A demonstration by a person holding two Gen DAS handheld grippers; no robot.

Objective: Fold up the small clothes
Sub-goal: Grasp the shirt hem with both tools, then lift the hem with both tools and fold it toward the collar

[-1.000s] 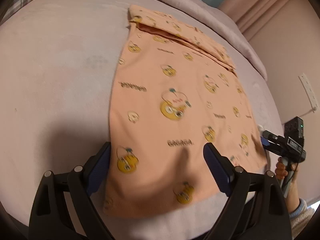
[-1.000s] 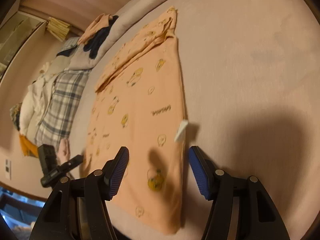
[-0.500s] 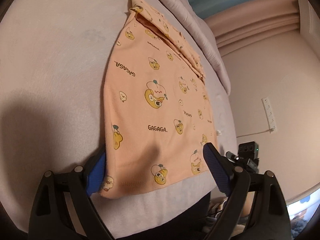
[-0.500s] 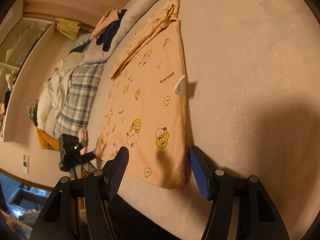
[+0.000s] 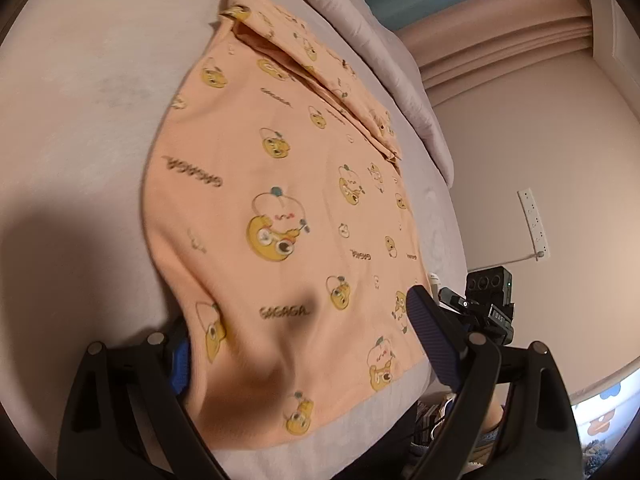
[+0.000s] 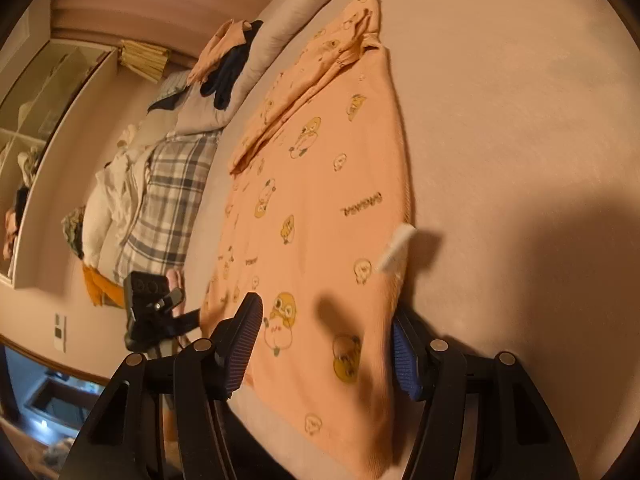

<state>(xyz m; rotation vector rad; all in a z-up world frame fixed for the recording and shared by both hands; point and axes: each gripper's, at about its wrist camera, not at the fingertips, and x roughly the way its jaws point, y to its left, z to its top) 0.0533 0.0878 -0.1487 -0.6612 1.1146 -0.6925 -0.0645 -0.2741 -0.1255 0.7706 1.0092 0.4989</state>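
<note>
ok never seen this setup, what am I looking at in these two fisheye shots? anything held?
No robot: a person holds a two-finger gripper in each hand, each with a camera looking along its fingers. One picture is from the left gripper, the other from the right gripper; each also shows the other tool off to the side. An orange printed garment lies flat on a pale bed, its far part folded over. Both pairs of fingers straddle its near corners, open. Nothing is gripped yet.

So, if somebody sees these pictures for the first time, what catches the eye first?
The peach garment printed with yellow cartoon figures, spread flat on the pale bed cover. Next, both grippers' blue-padded jaws standing open at its near hem, left gripper and right gripper. A white tag sticks out at one side edge.
</note>
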